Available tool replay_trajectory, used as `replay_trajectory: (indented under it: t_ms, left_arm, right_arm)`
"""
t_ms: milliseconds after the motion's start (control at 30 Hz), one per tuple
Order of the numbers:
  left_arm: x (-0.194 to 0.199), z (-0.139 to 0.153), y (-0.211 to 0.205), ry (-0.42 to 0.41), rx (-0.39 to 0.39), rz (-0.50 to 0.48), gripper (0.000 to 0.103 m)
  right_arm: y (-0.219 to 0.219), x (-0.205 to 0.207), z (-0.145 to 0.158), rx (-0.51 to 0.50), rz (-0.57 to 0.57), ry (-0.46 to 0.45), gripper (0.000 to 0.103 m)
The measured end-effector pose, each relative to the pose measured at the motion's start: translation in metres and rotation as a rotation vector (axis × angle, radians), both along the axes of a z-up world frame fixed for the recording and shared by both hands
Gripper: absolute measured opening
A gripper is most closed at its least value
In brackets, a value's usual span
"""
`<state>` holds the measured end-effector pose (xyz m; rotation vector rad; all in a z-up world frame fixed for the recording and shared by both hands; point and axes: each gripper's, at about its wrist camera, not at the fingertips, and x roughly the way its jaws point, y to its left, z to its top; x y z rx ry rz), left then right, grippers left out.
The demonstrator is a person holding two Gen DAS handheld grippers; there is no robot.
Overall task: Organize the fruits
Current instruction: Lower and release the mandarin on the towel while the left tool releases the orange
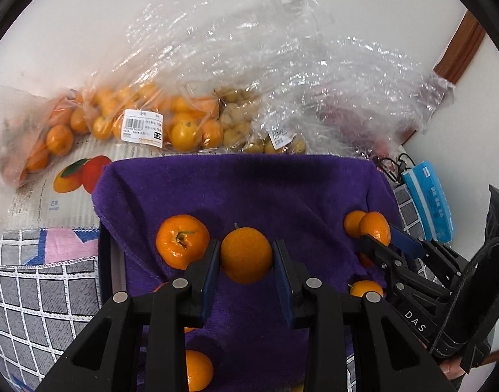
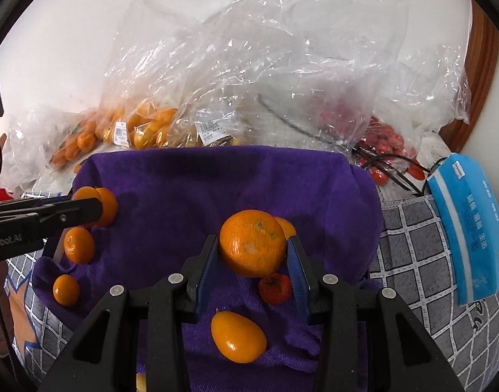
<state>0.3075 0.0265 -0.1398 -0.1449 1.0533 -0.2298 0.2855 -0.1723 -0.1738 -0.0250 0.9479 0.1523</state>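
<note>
A purple towel (image 1: 249, 189) covers a tray, with several oranges on it. My left gripper (image 1: 246, 254) is shut on a small round orange (image 1: 246, 254), next to a stemmed mandarin (image 1: 182, 240). My right gripper (image 2: 252, 248) is shut on a larger mandarin (image 2: 252, 243), above the towel (image 2: 216, 189). In the right wrist view a kumquat (image 2: 238, 336) and a small red fruit (image 2: 274, 288) lie under the right gripper. The left gripper (image 2: 99, 209) shows at the left with its orange (image 2: 107, 205). The right gripper (image 1: 376, 238) shows at the right of the left wrist view.
Clear plastic bags of oranges (image 1: 135, 121), yellow fruit (image 1: 239, 127) and red fruit (image 2: 383, 143) pile against the white wall behind the towel. A blue tissue pack (image 2: 471, 228) lies at the right on a grey checked cloth (image 2: 412, 254). More oranges (image 2: 78, 245) lie at the towel's left.
</note>
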Motion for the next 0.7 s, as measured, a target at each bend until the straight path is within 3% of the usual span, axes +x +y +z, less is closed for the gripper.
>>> replay_trajectory:
  t_ms: [700]
  left_arm:
    - [0.011, -0.033, -0.008, 0.08, 0.022, -0.014, 0.031]
  right_arm:
    - [0.015, 0.0, -0.016, -0.015, 0.061, 0.048, 0.042]
